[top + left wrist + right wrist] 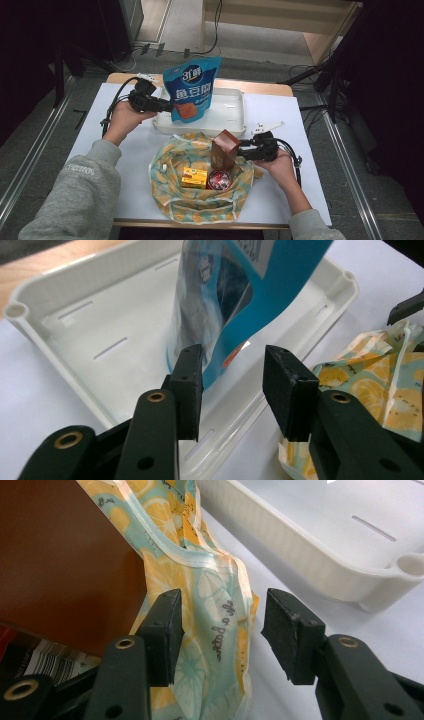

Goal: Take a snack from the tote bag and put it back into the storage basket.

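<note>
Currently we list the table as follows. Item one: a blue snack pouch [191, 89], upright over the white plastic tray [234, 116], its lower edge between the jaws of our left gripper [167, 106]; in the left gripper view the pouch [250, 295] lies against one pad while the other pad stands off it, so we count those jaws as spread around it, not pinching. Item two: a lemon-print fabric bag [200, 200], open on the white table cover [310, 165] just in front of the tray, holding a brown box [224, 149] that stands tilted at its far rim, a yellow box [194, 177] and a small red round tin [218, 179] side by side lower down. Item three: our right gripper [245, 149] beside the brown box; in the right gripper view its jaws stand apart with the bag's rim [215, 630] between them, and we cannot tell if a pad touches the cloth. Handling note, our judgement: the pouch appears to be going down into the tray, so we should keep it upright until its base meets the tray floor [120, 340], then open wider and draw back level, so the pads do not drag the soft film and tip it; the right gripper should hold steady by the bag.
</note>
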A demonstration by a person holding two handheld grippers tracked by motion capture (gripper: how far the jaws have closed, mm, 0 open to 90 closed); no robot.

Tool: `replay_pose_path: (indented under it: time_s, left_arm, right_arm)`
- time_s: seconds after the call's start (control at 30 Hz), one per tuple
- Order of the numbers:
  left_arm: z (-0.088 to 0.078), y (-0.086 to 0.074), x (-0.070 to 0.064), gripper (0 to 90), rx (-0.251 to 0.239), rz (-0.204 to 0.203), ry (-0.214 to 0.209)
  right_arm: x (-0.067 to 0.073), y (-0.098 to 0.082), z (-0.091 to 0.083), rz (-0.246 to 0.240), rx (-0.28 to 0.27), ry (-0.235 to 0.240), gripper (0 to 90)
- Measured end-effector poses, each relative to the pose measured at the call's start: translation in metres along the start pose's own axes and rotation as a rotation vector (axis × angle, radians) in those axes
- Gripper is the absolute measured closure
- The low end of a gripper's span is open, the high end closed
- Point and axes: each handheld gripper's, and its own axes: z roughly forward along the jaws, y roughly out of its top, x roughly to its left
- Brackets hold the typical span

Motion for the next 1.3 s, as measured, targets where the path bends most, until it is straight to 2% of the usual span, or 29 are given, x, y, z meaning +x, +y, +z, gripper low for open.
replay_pose_path:
  time_s: [0.13,0.2,0.3,0.37,0.77,1.3]
  left_arm:
    - [0.005,0.0,-0.001,66.8,0.0,-0.006,-0.004]
    - [0.008,0.0,-0.002,70.3,0.0,-0.014,0.009]
    - [0.009,0.0,-0.002,79.9,0.0,-0.03,0.026]
    - [0.011,-0.001,-0.001,82.6,-0.007,-0.042,0.016]
    - [0.017,0.0,-0.002,87.2,-0.032,-0.065,0.015]
    - [0.029,0.013,-0.001,88.5,-0.04,-0.093,0.019]
  right_arm:
    - [0.0,0.0,0.0,0.001,0.0,0.0,50.9]
    - [0.0,0.0,0.0,0.001,0.0,0.0,50.9]
    - [0.0,0.0,-0.001,0.003,-0.002,-0.001,50.9]
    - [-0.001,0.0,-0.001,0.005,-0.001,-0.003,50.9]
    - [0.0,0.001,-0.001,0.0,-0.005,-0.003,51.0]
    - [-0.001,0.001,-0.001,0.0,-0.006,-0.003,51.0]
